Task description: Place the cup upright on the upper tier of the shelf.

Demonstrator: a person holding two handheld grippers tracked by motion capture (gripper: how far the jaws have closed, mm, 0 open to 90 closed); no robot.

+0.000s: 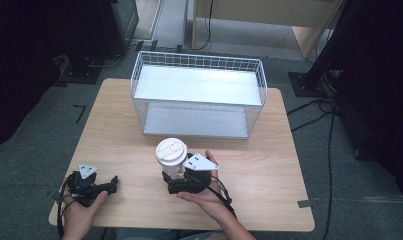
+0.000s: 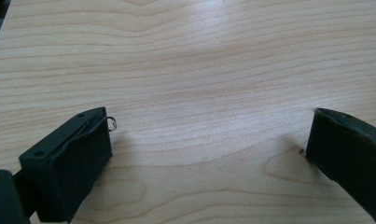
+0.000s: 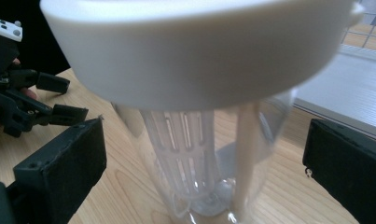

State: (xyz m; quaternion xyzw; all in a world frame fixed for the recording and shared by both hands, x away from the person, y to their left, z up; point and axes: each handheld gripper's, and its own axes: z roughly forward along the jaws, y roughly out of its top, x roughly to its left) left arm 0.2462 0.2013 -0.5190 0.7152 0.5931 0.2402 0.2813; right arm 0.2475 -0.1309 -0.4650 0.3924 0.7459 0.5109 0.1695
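A clear tumbler (image 1: 172,156) with a white lid stands upright on the wooden table (image 1: 269,165), near the front middle. In the right gripper view the tumbler (image 3: 195,60) is very close, with a slotted white insert inside it. My right gripper (image 1: 176,179) is open, one jaw on each side of the tumbler's lower body. A small gap shows at each side of it in the right gripper (image 3: 204,140) view. My left gripper (image 1: 113,184) rests open at the table's front left. Bare wood lies between the jaws of the left gripper (image 2: 211,135).
A white wire basket shelf (image 1: 199,59) with two flat levels stands at the back middle of the table. Cables and dark stands lie on the floor around it. From the right gripper view, the left gripper (image 3: 76,99) appears at the left.
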